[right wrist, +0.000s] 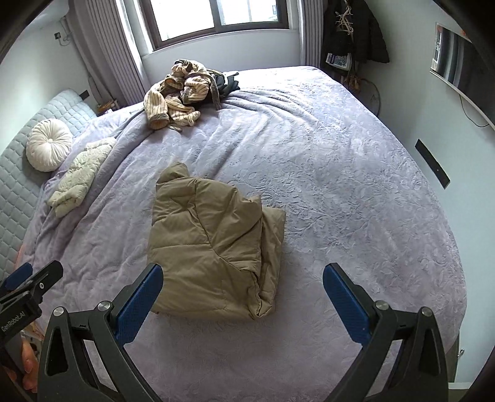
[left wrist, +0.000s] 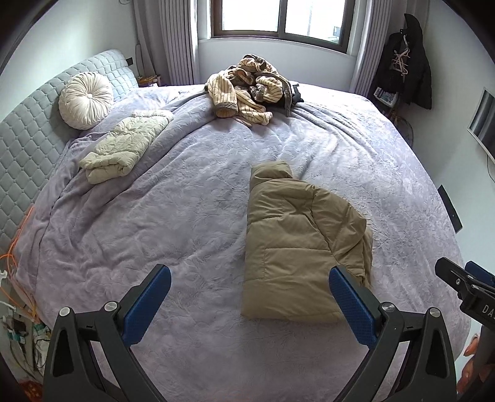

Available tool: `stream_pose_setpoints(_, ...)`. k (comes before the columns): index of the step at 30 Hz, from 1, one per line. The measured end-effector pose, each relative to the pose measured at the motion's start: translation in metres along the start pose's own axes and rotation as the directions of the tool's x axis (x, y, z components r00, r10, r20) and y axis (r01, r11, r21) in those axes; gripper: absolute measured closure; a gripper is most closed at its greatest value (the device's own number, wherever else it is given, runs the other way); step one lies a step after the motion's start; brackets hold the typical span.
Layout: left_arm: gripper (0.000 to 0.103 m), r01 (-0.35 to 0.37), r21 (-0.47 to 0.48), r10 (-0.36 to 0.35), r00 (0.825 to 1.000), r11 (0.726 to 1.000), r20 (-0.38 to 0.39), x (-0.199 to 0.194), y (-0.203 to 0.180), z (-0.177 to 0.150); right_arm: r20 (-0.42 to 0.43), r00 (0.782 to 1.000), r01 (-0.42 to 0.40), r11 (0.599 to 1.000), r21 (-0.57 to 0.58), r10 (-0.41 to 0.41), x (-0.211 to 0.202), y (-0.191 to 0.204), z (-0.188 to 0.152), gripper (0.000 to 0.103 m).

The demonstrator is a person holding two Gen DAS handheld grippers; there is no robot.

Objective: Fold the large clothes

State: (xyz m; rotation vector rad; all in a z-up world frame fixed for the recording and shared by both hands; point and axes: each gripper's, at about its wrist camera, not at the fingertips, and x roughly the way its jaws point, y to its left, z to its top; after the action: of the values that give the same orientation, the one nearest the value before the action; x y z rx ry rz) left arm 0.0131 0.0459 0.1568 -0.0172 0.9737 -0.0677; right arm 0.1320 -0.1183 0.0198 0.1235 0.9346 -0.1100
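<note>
Left wrist view: the left claw point(left wrist: 249, 297) hangs above the near edge of the bed point(left wrist: 191, 198), fingers spread wide and holding nothing; its right finger overlaps the near right corner of the tan puffer jacket point(left wrist: 297, 241) in the picture, though contact cannot be confirmed.
Right wrist view: the right claw point(right wrist: 243, 297) is likewise spread apart and empty, with the same tan puffer jacket point(right wrist: 213, 244) between and beyond its fingers.
Jacket position: near the front of the lilac bedspread point(right wrist: 340, 185), already doubled lengthwise into a long packet, hood end pointing toward the window point(right wrist: 216, 18), a sleeve or side panel bunched loosely along its right edge.
Other clothes: a folded cream quilted garment point(left wrist: 123, 148) lies by the round cushion point(left wrist: 86, 99) at the headboard; a striped beige heap point(left wrist: 244, 86) waits unfolded at the far side of the bed.
Step in hand: judged to be the final fold, hem end carried over to the hood end, or tidying the bunched right edge first.
Doing it well: tuck the loose right edge flat; pinch both near corners through all layers, not only the top; lift evenly and low, since the padding is slippery and springy; lay it down square and press out the air.
</note>
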Motion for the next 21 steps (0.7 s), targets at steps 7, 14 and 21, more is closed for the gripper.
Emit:
stream_pose_setpoints(7,0.001,-0.002,0.006,0.003,1.0,1.0,-0.015,0.0036,-0.0021,0.0001,-0.003,1.0,-0.002,1.0,-0.001,0.002,0.0004,-0.0004,0.0,0.0)
stream_pose_setpoints(14,0.001,-0.004,0.009,0.004,1.0,1.0,-0.02,0.006,-0.0035,0.0007,-0.005,1.0,-0.002,1.0,0.001,0.002,0.0007,0.0007,-0.0014,0.0)
stream_pose_setpoints(21,0.001,-0.008,0.007,0.008,1.0,1.0,-0.021,0.0063,-0.0041,0.0005,-0.007,1.0,-0.002,1.0,0.002,0.002,0.0009,0.0005,-0.001,0.0)
